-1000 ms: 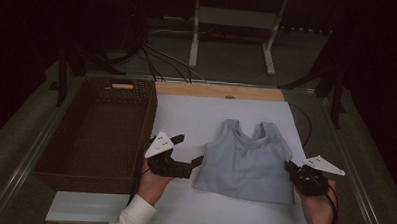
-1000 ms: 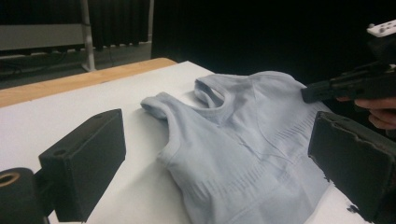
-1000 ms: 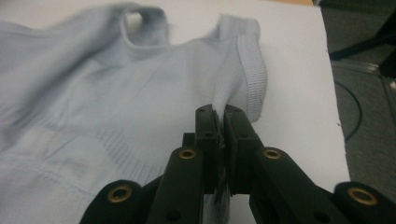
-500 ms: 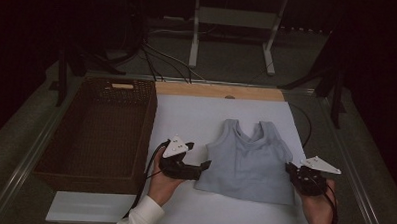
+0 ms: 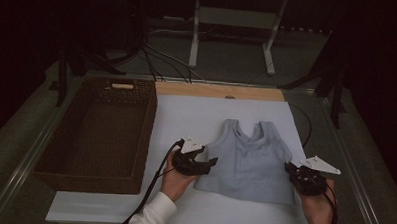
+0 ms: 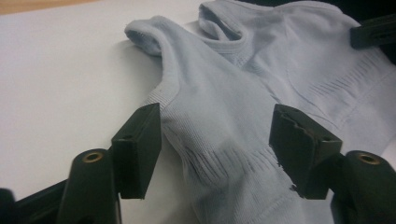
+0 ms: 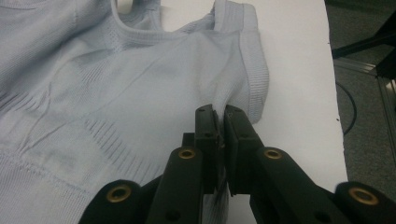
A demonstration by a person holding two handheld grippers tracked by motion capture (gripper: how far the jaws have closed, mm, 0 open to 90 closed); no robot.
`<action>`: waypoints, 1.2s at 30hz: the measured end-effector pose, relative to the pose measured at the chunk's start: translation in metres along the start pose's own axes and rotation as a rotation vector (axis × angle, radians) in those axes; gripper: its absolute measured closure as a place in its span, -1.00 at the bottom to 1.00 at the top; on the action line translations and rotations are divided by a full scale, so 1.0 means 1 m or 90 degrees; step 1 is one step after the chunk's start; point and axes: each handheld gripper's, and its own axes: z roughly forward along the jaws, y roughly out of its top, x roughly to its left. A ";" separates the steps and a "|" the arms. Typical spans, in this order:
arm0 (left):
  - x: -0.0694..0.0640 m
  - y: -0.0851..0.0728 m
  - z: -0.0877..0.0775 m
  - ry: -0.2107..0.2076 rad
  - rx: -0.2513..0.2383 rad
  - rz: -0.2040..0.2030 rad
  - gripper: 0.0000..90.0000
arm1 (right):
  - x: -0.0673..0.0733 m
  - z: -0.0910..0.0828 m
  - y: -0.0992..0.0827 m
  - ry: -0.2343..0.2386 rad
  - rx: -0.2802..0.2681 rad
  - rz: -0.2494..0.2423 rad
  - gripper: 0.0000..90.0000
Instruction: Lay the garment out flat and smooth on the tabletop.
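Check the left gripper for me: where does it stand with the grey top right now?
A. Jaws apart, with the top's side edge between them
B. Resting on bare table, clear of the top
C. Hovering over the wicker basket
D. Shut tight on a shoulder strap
A. In the left gripper view the left gripper has its jaws apart, straddling the side edge of the grey top; they have just been closing, and the pads do not yet press the fabric.

Dark room, dim light. White board (image 5: 183,211) over the table, wooden strip (image 5: 207,90) along its far edge. Wicker basket (image 5: 59,162) left. White metal stand (image 5: 234,23) behind; cables (image 5: 158,55) across grey floor.
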 end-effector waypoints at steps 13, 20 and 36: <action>0.005 -0.003 0.022 0.012 0.039 -0.035 -0.08 | 0.001 0.000 0.001 0.001 -0.007 0.000 0.90; 0.000 0.000 0.021 -0.013 0.035 -0.012 0.79 | 0.001 0.001 0.002 0.005 -0.012 -0.003 0.90; 0.015 0.007 -0.020 0.093 -0.027 0.005 0.89 | 0.008 0.012 0.012 0.037 -0.044 0.008 0.90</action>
